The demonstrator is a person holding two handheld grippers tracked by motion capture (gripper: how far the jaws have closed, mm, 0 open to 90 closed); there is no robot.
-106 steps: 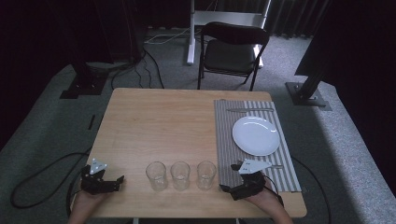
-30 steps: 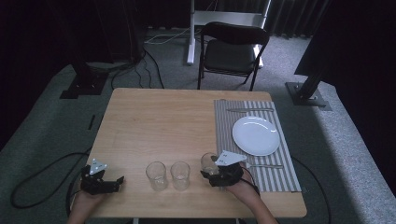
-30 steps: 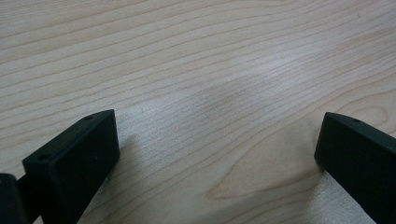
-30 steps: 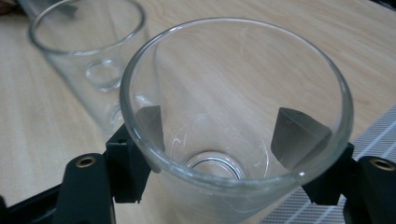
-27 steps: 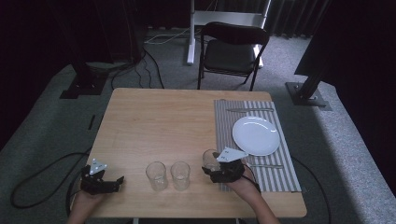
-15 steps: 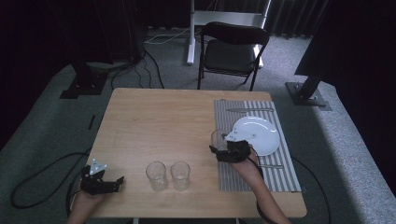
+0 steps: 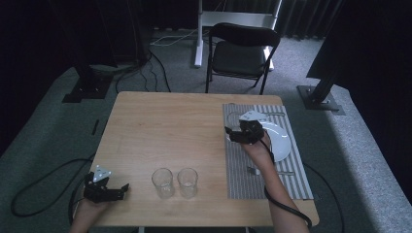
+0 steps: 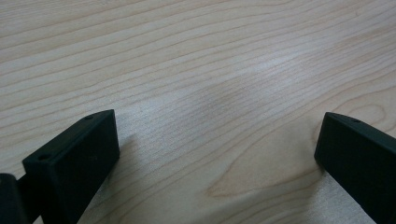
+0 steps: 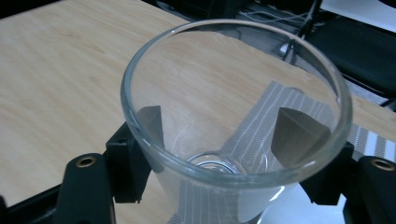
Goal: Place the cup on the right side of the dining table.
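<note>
My right gripper (image 7: 239,135) is shut on a clear drinking glass (image 9: 233,135), its jaws pressed against both sides of the glass. It holds the glass upright over the left part of the striped placemat (image 7: 243,170), beside the white plate (image 7: 282,141). Two more clear glasses (image 7: 163,182) (image 7: 187,181) stand side by side near the table's front edge. My left gripper (image 7: 114,191) rests at the front left corner of the wooden table (image 7: 165,131), open, with bare wood (image 8: 210,116) between its jaws.
A fork (image 7: 262,171) lies on the placemat in front of the plate, and cutlery (image 7: 274,114) lies at its far end. A black folding chair (image 7: 240,56) stands behind the table. Cables (image 7: 43,194) run over the grey carpet at left.
My right gripper has taken the rightmost glass from the front row and carried it away from me, up over the placemat beside the plate. The left gripper has stayed still.
</note>
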